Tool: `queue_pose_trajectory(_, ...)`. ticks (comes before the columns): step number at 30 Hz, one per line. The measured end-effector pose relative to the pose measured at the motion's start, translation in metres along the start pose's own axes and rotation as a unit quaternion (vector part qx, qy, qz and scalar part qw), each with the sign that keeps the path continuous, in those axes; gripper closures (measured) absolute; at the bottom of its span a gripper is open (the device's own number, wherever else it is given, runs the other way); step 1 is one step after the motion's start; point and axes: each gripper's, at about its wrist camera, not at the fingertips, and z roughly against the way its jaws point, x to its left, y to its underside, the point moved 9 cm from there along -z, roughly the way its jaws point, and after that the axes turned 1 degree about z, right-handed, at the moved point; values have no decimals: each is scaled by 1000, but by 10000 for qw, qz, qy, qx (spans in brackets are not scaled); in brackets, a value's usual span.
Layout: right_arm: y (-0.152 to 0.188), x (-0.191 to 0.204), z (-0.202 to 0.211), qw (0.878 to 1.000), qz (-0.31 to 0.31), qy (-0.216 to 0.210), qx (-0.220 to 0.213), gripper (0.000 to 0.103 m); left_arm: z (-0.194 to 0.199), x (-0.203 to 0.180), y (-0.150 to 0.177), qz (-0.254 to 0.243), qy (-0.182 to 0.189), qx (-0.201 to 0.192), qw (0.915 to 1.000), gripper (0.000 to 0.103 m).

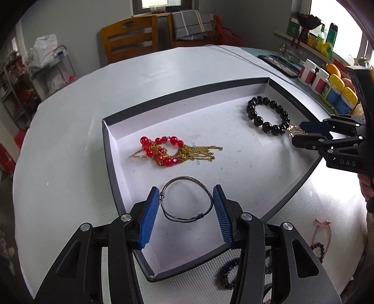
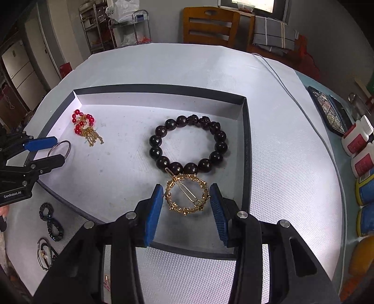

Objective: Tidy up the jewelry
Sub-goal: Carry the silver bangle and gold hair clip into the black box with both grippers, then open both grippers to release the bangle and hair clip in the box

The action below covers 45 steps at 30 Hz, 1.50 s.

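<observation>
While both pieces lie inside the tray (image 1: 112, 149), your left gripper (image 1: 185, 205) brackets the wire bangle (image 1: 187, 201), jaws open; your right gripper (image 2: 186, 205) brackets the gold hair clip (image 2: 186, 196), open too; next, likely lift away and fetch the bracelets (image 2: 50, 222) outside.

Wooden chairs (image 1: 131, 37) are set against a grey wall (image 1: 77, 21) behind the white-covered desk (image 1: 163, 70); daylight is admitted through a window (image 1: 332, 14).

Tray (image 2: 245, 149) on table (image 2: 177, 65) — inside: beaded bracelet (image 2: 188, 145) behind wreath clip (image 2: 186, 196) (touching), tassel piece (image 2: 85, 127) far left.
</observation>
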Motion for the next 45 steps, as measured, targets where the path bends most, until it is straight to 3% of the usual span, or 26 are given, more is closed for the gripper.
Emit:
queue_pose_trajectory(23, -1, 5, -11, 9994, 86, 26, 329, 60, -8, -5, -2, -89, 90, 272, 9995, 52)
queue_pose_trajectory(26, -2, 7, -8, 9995, 13, -144, 295, 48, -7, -6, -3, -30, 195, 234, 9995, 48)
queue_pose_trajectory(34, -8, 7, 24, 9993, -112, -276, -234, 33, 31, -11, -14, 129, 379, -381, 9985, 38)
queue_pose_trajectory(36, -11, 6, 36, 9986, -155, -311, -399, 24, 42, -14, -16, 114, 333, -530, 9980, 21)
queue_pose_trajectory(45, -10, 11, 92, 9930, -118, -243, -1150, 6, 85, -15, -18, 233, 142, -1113, 9934, 7)
